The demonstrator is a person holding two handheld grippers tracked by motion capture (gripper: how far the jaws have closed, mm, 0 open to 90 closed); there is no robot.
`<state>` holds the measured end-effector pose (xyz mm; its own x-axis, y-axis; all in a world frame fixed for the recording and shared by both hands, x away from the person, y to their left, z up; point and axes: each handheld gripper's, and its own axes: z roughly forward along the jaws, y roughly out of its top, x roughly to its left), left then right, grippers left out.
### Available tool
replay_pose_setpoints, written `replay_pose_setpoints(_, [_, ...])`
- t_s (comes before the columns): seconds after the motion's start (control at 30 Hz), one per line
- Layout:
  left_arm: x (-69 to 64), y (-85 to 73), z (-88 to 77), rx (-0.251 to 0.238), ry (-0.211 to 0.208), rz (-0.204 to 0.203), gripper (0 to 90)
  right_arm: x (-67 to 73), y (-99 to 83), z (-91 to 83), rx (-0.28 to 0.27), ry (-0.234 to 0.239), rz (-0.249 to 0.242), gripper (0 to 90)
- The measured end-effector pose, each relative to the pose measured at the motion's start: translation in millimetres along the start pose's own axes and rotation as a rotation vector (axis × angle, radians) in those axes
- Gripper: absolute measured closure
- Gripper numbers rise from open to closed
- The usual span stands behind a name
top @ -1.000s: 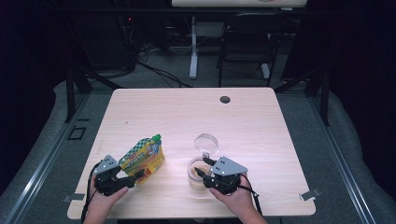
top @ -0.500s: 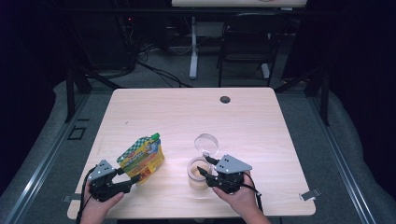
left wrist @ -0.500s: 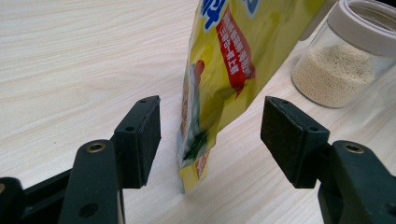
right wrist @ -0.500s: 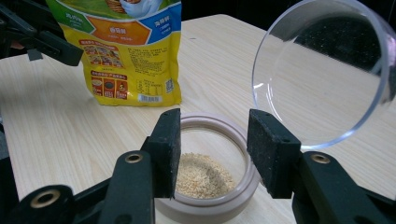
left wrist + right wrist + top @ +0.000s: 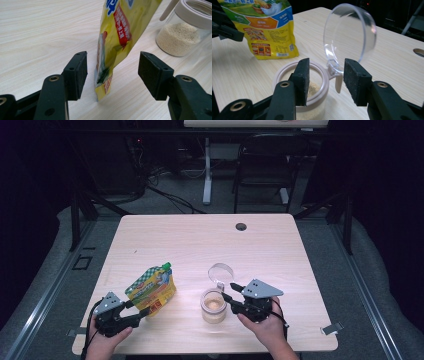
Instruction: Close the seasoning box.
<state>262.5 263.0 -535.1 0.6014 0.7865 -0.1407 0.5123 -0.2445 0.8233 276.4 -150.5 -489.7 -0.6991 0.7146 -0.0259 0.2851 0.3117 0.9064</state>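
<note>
Backing off the yellow pouch, the left gripper hangs fingers apart, pouch edge between them; right gripper, fingers just narrowing but apart, straddles the jar hinge on the table.

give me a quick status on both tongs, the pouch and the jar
Left tongs open, straddling the yellow pouch bottom edge, not pinching. Right tongs open at the jar rim, hinged lid flipped up. Nothing in the way.

The worktop carries one yellow pouch and one jar with one open lid; two tools.
</note>
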Motion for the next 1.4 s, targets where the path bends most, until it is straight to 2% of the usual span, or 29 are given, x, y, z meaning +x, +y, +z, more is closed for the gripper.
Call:
replay_pose_setpoints(0.2, [1.6,-0.2,-0.1,-0.003,-0.001,-0.007,40.9,-7.0,3.8,-9.2,-0.008,-0.033,0.012,59.5])
replay_pose_setpoints(0.33, [2.1,-0.5,-0.4,0.002,0.003,0.000,40.9,-15.8,3.2,-12.7,-0.014,-0.064,0.054,59.3])
replay_pose_setpoints(0.43, [4.4,-0.4,-2.7,-0.009,0.008,-0.011,40.9,-21.2,1.8,-12.4,-0.023,-0.071,0.081,57.1])
replay_pose_setpoints(0.57, [6.6,-1.2,-3.4,-0.006,0.013,-0.024,40.9,-23.6,2.2,-8.6,-0.019,-0.070,0.090,54.1])
replay_pose_setpoints(0.8, [6.1,-2.2,-5.0,-0.008,0.016,-0.018,40.9,-27.9,9.0,1.6,-0.006,-0.058,0.091,52.0])
replay_pose_setpoints(0.93, [5.7,-2.5,-4.7,-0.010,0.013,-0.019,40.9,-26.5,11.8,7.1,0.004,-0.044,0.071,52.1])
replay_pose_setpoints(1.13, [5.1,-1.9,-4.5,0.002,0.013,-0.013,40.9,-28.1,17.0,14.1,0.008,-0.027,0.078,52.3])
replay_pose_setpoints(1.4, [4.7,-2.2,-3.0,0.001,0.014,-0.007,40.9,-21.2,19.8,13.6,-0.004,-0.010,0.034,63.1])
